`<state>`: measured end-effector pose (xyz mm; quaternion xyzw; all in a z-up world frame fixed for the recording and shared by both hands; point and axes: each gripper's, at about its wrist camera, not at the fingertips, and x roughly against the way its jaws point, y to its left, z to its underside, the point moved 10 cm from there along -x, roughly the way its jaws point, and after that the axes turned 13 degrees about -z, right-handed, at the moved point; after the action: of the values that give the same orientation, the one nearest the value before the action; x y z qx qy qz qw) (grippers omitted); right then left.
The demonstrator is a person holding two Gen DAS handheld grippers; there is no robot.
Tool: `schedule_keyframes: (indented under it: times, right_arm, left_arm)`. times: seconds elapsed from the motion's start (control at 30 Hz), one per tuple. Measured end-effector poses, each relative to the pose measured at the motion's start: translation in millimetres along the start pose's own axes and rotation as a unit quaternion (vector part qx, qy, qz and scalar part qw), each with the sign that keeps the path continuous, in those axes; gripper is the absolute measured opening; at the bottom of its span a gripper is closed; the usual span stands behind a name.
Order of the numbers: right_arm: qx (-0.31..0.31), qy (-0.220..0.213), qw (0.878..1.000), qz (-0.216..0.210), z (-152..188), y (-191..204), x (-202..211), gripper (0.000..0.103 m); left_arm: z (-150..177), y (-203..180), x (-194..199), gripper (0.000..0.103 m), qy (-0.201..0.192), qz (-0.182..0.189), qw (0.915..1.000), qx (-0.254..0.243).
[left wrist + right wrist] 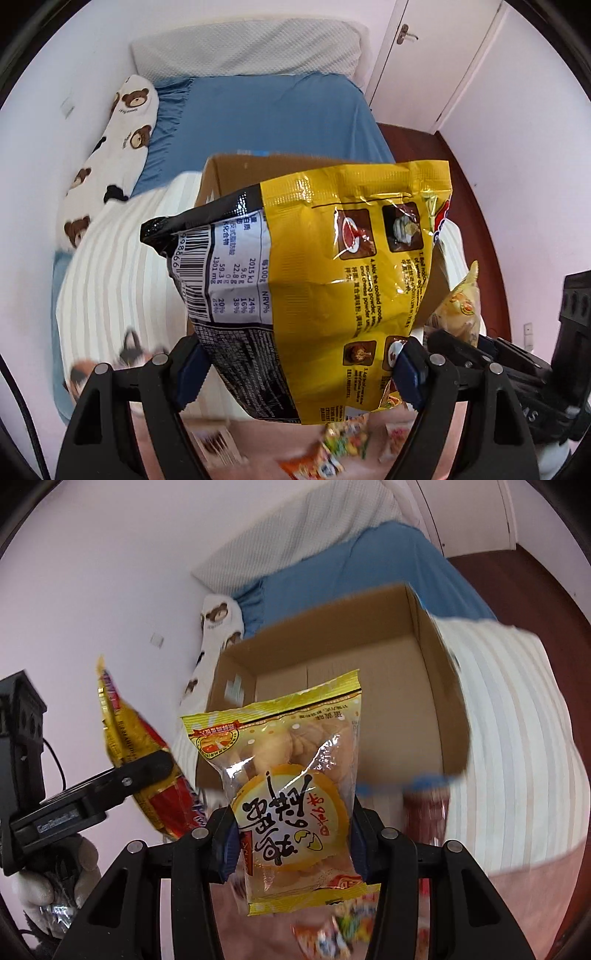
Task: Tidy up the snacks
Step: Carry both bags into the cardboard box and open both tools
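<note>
Blue-padded jaws of the left gripper are closed on the lower part of a large yellow-and-black noodle packet, which stands up in the air in front of the open cardboard box. Jaws of the right gripper pinch a smaller biscuit bag around its middle, also raised, just short of the box mouth.

Both packets are slick, crinkly film held only by a narrow pinch, so either could pivot or slide out if swung quickly; the noodle packet, tall and gripped low, looks the likelier to flop. The 2 grippers sit close together, and their loads could knock each other on the way over the box rim. The box rests on a soft striped quilt on the bed, so a push on its wall could tip it.

The box looks empty inside. Blurred loose snacks lie below.
</note>
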<state>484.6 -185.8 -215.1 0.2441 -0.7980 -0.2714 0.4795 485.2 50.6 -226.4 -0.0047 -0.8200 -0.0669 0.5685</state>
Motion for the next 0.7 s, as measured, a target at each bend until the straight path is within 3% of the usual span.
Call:
schedule_keyframes:
  times: [0.03, 0.17, 0.4, 0.63, 0.7]
  right_arm:
    - [-0.028, 0.006, 1.0, 0.0, -8.4, 1.9, 2.0, 0.05]
    - [-0.034, 0.004, 0.999, 0.023, -46.1, -7.3, -11.6, 0.05]
    - [-0.059, 0.034, 0.996, 0.055, -74.8, -47.7, -53.2, 0.05]
    - [-0.06, 0.06, 0.994, 0.075, -45.7, -60.7, -104.1, 0.052]
    - [-0.066, 0.073, 0.993, 0.069, -41.3, -64.8, -112.5, 0.062]
  left_arm:
    - [-13.4, -1.3, -9.4, 0.082, 0.008, 0.005, 0.9999, -0.007]
    - [-49.9, -10.9, -49.6, 0.082, 0.057, 0.018, 0.9979, -0.023]
    - [-76.5, -18.1, -126.3, 0.082, 0.125, 0.01, 0.9906, -0.055]
    - [-87.7, -16.9, -161.8, 0.082, 0.153, -0.015, 0.9863, -0.061]
    - [-90.4, -13.7, -169.9, 0.083, 0.16, -0.01, 0.9856, -0.052]
